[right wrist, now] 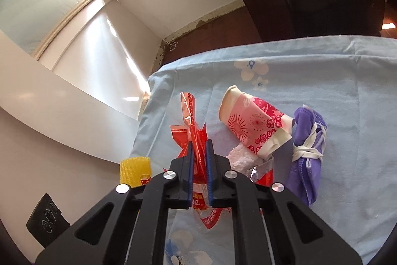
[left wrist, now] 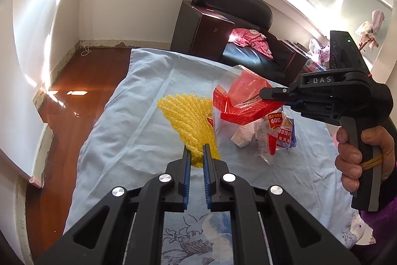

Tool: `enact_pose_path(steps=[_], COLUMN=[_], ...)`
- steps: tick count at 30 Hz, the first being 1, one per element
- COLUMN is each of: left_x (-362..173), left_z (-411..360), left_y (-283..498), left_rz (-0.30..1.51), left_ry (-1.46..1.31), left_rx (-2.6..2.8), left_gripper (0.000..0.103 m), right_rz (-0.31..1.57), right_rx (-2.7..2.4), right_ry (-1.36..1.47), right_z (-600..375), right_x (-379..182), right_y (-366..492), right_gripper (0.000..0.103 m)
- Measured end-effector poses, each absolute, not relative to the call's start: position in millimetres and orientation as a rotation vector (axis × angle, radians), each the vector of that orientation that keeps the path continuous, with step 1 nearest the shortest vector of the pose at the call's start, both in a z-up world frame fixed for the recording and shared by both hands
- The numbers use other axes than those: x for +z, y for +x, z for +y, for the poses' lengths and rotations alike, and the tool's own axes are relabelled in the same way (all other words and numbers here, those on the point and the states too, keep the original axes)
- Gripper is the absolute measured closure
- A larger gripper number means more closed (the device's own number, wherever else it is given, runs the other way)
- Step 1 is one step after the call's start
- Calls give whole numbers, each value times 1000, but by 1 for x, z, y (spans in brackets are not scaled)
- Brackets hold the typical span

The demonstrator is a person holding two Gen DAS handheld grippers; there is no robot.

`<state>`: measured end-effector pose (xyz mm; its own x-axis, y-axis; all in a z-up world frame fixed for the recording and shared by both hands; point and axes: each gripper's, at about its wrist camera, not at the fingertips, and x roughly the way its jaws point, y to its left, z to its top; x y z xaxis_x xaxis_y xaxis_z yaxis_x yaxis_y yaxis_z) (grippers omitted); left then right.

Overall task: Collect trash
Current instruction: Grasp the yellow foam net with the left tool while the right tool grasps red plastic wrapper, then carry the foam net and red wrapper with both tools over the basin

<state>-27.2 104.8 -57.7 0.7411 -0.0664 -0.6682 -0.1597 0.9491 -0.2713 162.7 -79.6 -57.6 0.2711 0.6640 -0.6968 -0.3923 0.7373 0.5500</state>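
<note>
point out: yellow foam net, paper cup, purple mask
yellow foam net (left wrist: 188,116): left wrist view, middle of the mesh.
paper cup (right wrist: 253,123): right wrist view, printed side wall.
purple mask (right wrist: 306,155): right wrist view, folded body below the straps.

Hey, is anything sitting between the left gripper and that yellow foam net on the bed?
Nothing visible. The left gripper has its fingertips already at the near end of the yellow foam net, which runs between the two blue pads. The red plastic bag is off to the side, pinched by the right gripper.

Home: sofa, strewn clothes.
</note>
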Motion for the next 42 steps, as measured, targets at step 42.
enact_pose_path(steps=[42], left_x=[4], left_z=[-166], left_y=[41], left_rz=[665], left_ry=[-59], left_rx=[-539], left_gripper=[94], right_rz=[612], right_rx=[-114], right_ry=[288], right_z=[-417], right_x=[-24], right_y=[36], right_gripper=[94])
